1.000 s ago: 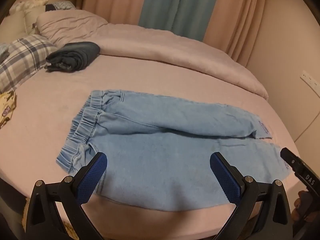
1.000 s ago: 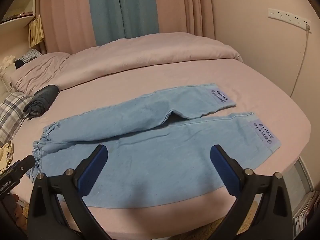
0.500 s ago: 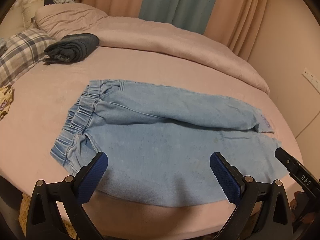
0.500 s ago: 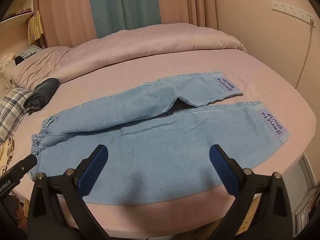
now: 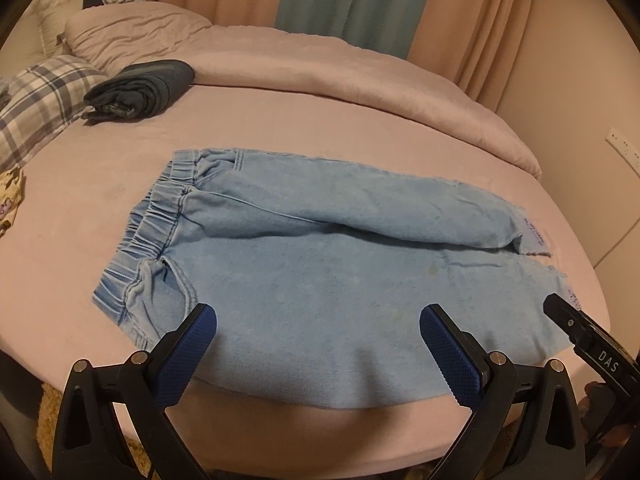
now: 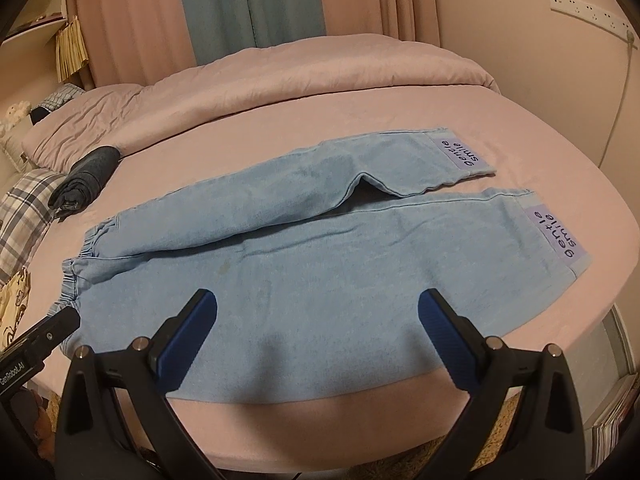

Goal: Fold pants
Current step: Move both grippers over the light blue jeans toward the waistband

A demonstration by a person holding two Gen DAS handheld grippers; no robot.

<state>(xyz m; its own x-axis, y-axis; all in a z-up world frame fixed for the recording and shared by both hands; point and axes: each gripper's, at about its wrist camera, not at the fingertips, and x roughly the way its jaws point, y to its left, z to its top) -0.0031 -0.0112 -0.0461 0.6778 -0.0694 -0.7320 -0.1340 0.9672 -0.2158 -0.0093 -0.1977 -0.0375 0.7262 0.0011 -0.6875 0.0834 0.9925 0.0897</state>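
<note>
While pants (image 5: 340, 264) lie flat on bed (image 5: 280, 120), long axis runs 9-to-3 across both views, near leg edge just beyond jaws at 12. Left gripper (image 5: 318, 326): jaws wide, empty, nearer waistband (image 5: 160, 224) at 10. Right gripper (image 6: 318, 316): jaws wide, empty, nearer cuffs (image 6: 560, 240) at 2. Judgement: nothing folded yet; each gripper takes its own end. Dark rolled garment (image 5: 140, 90) well apart at 11.

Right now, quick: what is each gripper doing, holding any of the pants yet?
Left gripper: open, holding nothing, poised over the near edge of the light blue pants.
Right gripper: open, holding nothing, over the near pant leg.
</note>
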